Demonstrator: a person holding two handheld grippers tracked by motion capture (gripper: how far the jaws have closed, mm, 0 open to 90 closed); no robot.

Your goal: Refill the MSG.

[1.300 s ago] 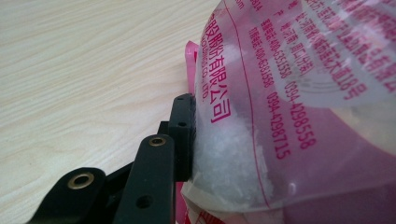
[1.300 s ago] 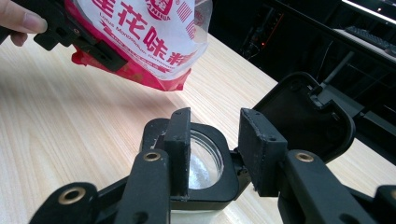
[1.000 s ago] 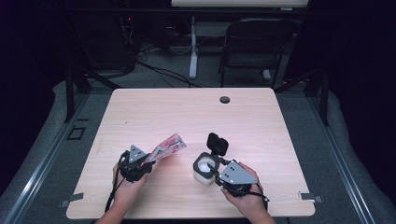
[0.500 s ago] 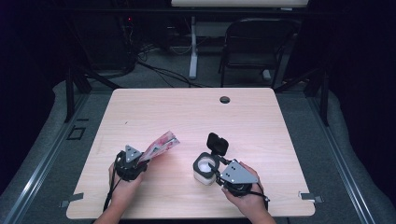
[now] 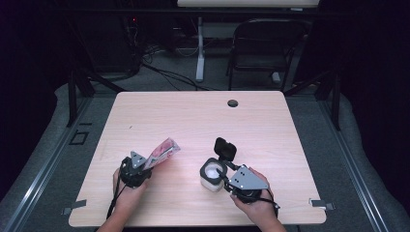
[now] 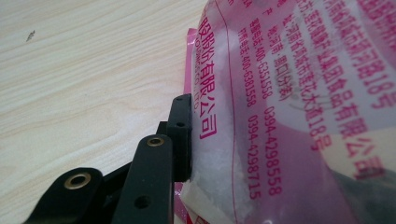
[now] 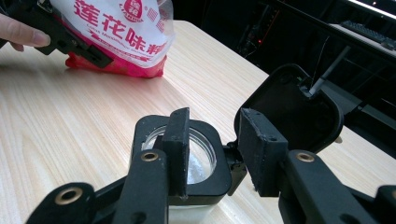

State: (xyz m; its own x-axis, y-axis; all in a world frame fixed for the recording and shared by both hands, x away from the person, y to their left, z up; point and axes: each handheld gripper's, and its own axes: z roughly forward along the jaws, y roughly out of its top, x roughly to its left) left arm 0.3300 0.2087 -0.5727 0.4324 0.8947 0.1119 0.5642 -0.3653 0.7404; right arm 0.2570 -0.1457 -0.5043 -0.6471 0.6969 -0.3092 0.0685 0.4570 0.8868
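Left claw clamped on tilted pouch

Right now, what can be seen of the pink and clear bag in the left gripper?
The bag is a soft plastic pouch, clear with pink edges and pink printed characters, holding white crystals or powder. The left gripper clamps its lower end, one black pad pressing the film. It slants up and away from the gripper toward the table's middle, left of the open-lidded jar. In the right gripper view its bottom corner seems to rest on the wooden table.
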